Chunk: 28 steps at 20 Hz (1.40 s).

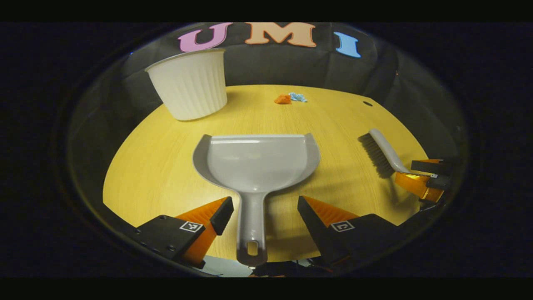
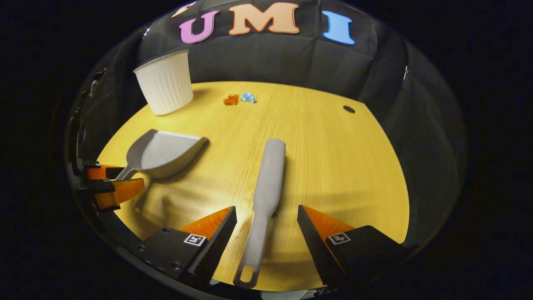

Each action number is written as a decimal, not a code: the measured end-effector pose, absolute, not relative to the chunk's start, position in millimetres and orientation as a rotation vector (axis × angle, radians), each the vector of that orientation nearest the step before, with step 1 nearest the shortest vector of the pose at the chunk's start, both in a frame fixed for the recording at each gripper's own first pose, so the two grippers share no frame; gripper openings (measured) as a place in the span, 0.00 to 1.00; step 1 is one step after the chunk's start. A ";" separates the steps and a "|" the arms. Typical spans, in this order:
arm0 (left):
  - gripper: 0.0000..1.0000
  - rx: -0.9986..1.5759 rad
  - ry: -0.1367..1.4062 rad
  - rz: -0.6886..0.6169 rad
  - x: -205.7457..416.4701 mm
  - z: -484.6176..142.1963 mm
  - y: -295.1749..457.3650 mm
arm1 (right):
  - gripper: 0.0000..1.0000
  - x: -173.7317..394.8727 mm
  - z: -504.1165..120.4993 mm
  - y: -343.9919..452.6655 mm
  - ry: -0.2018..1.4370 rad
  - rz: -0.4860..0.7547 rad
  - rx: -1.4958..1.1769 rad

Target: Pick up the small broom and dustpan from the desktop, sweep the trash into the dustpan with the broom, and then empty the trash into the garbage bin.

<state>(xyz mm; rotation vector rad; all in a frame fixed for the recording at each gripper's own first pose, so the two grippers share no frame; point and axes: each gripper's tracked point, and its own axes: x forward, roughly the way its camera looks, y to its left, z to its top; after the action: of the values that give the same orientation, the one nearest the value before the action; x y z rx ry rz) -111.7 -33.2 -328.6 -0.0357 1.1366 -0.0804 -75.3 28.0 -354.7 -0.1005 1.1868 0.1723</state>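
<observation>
While both claws sit apart, left claw (image 1: 265, 208) straddles dustpan (image 1: 256, 160) handle, right claw (image 2: 266, 218) straddles broom (image 2: 266, 183) handle, both flat on worktop (image 2: 333, 166); light, stiff, prob. slick plastic, so grip mid-handle.

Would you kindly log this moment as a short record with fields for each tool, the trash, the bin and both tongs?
dustpan: flat on the desk, handle between the open left tongs, not gripped
broom: lying on the desk, handle between the open right tongs, not gripped
trash: orange scrap and blue scrap, side by side near the desk's far edge
garbage bin: white, ribbed, upright at far left
desk: wooden
</observation>
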 end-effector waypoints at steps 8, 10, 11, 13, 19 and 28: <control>0.74 0.017 1.220 -0.100 -120.7 -346.4 -30.0 | 0.57 -92.7 -383.7 20.9 1.312 0.199 -0.169; 0.64 0.017 1.233 -0.102 -123.9 -345.4 -29.6 | 0.36 -92.0 -387.5 16.6 1.328 0.209 -0.175; 0.55 0.021 1.221 -0.106 -119.1 -345.6 -30.6 | 0.27 -92.7 -385.4 19.1 1.324 0.226 -0.166; 0.36 0.012 1.219 -0.124 -115.8 -347.1 -31.5 | 0.25 -91.9 -381.3 19.5 1.330 0.248 -0.140; 0.27 0.014 1.197 -0.191 -106.4 -337.2 -37.0 | 0.23 -36.2 -342.1 10.4 1.179 0.261 -0.064; 0.27 0.119 1.133 -0.250 -48.1 -327.2 -40.2 | 0.23 123.6 -293.6 -9.2 0.969 0.347 -0.215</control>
<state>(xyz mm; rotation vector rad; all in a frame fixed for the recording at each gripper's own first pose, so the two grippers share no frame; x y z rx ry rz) -48.1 -40.2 -327.2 0.1189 1.1334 -0.2499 123.6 -9.2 -293.6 -0.2151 0.9693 0.3469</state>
